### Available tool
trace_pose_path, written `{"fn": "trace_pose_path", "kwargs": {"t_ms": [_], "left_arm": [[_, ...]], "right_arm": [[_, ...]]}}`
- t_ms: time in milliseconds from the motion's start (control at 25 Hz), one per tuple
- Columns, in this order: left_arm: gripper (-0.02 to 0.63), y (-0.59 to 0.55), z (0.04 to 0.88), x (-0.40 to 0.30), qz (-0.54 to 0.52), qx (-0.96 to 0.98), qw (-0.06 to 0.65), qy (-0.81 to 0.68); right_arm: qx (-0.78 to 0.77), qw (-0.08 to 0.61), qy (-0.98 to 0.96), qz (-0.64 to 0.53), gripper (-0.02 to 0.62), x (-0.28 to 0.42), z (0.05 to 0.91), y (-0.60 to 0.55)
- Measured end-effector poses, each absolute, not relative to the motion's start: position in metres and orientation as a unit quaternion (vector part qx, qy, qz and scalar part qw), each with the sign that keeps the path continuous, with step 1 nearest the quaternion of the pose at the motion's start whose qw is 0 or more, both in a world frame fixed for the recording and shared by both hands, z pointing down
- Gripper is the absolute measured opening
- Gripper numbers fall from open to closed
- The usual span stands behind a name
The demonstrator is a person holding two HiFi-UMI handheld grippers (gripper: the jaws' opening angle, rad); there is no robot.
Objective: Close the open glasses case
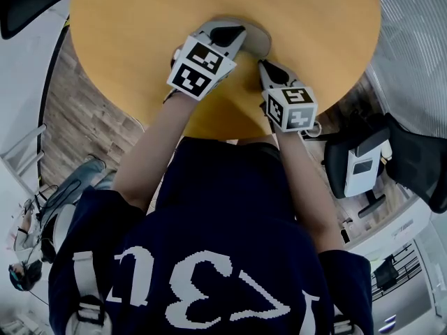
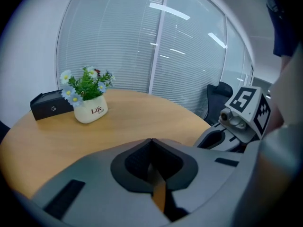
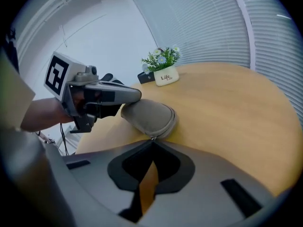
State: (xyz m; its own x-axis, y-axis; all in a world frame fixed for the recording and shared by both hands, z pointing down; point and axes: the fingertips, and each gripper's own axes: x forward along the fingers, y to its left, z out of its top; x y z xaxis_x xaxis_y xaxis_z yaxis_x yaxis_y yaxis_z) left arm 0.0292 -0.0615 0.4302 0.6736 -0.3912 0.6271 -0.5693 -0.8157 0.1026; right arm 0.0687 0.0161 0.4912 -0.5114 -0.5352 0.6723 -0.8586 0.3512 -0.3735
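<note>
— Where do we stand with the case (image 3: 150,116)?
— It lies on the table (image 3: 227,103), towards our edge, lid down, and the seam looks zipped all round. Our left gripper (image 3: 132,96), jaws clenched on nothing, rests on top of it.
— And the right gripper (image 1: 271,68)?
— Pinched, it seems, on the zip pull (image 3: 152,137) at the near end. We judge little is left but letting go.

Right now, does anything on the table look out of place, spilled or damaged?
Nothing stands out: the grey fabric glasses case lies flat on the round wooden table, and the small white flower pot stands upright.
</note>
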Motion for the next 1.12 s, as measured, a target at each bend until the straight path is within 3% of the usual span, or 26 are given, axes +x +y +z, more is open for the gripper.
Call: {"fn": "trace_pose_path", "kwargs": {"t_ms": [120,280,400,880,1120], "left_arm": [[0.014,-0.063,0.429,0.036,0.29,0.909,0.144,-0.264],[0.013,-0.064,0.431,0.033,0.244,0.91,0.212,-0.259],[0.012,-0.063,0.431,0.032,0.229,0.911,0.217,-0.265],[0.012,-0.066,0.432,0.028,0.228,0.91,0.221,-0.265],[0.012,-0.071,0.431,0.028,0.221,0.906,0.241,-0.269]], "right_arm": [[0.44,0.203,-0.795,0.363,0.025,0.073,0.483,0.013],[0.451,0.176,-0.781,0.394,0.023,0.086,0.488,0.008],[0.455,0.165,-0.776,0.405,0.023,0.092,0.49,0.005],[0.446,0.211,-0.779,0.388,0.023,0.11,0.492,-0.027],[0.36,0.291,-0.819,0.338,0.023,0.11,0.493,-0.067]]}}
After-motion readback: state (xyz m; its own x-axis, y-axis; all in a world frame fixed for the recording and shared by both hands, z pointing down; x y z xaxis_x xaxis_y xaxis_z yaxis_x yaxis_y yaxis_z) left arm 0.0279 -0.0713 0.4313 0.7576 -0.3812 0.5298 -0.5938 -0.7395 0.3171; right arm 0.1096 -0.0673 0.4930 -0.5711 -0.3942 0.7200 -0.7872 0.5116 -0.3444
